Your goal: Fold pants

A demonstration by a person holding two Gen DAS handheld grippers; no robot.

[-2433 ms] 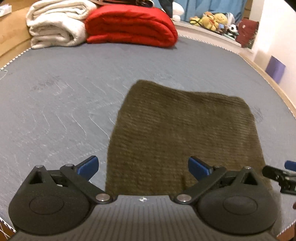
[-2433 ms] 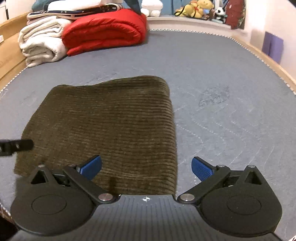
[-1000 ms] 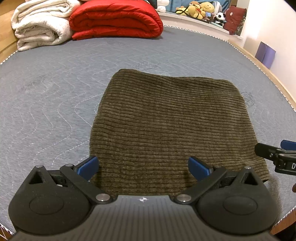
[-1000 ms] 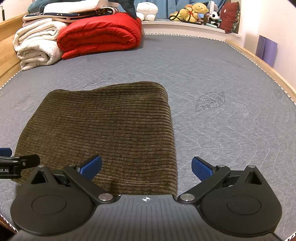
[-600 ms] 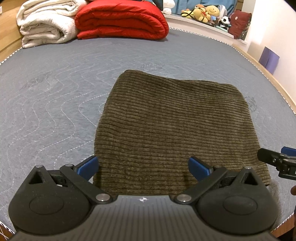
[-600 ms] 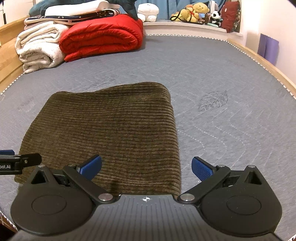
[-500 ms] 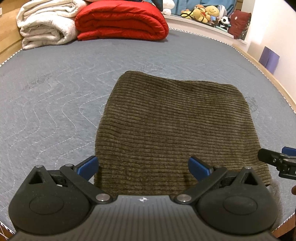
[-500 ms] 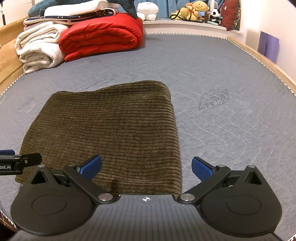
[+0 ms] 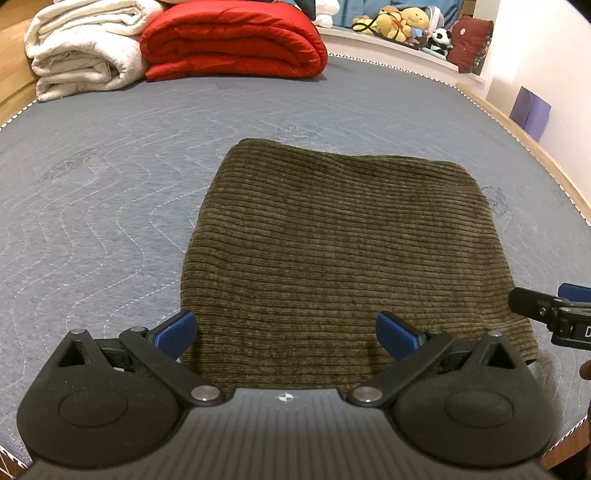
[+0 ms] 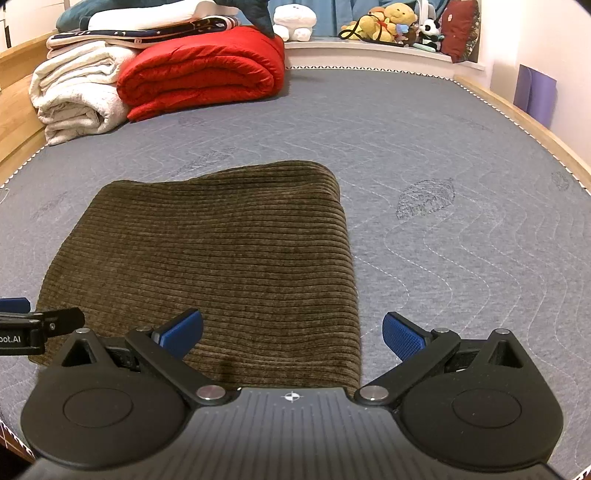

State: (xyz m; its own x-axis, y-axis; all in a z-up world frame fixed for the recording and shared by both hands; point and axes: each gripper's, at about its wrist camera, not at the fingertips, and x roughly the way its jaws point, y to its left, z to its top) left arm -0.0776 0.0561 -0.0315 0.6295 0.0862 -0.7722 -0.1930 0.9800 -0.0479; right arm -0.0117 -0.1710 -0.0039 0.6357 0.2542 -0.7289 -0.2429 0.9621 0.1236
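The brown corduroy pants (image 9: 343, 251) lie folded into a flat rectangle on the grey mattress (image 9: 110, 177); they also show in the right wrist view (image 10: 214, 266). My left gripper (image 9: 284, 334) is open and empty, hovering over the near left edge of the pants. My right gripper (image 10: 291, 334) is open and empty, over the near right corner of the pants. The tip of the right gripper shows at the right edge of the left wrist view (image 9: 554, 314). The left gripper's tip shows at the left edge of the right wrist view (image 10: 33, 328).
A folded red quilt (image 9: 232, 40) and a rolled white blanket (image 9: 81, 48) lie at the far end of the mattress. Stuffed toys (image 10: 388, 18) sit on a ledge behind. The wooden bed frame (image 10: 517, 110) runs along the right side, with a purple mat (image 10: 535, 92) by the wall.
Both grippers stay open and have pulled back and lifted a little from the pants, which lie still. The views tilted slightly upward.
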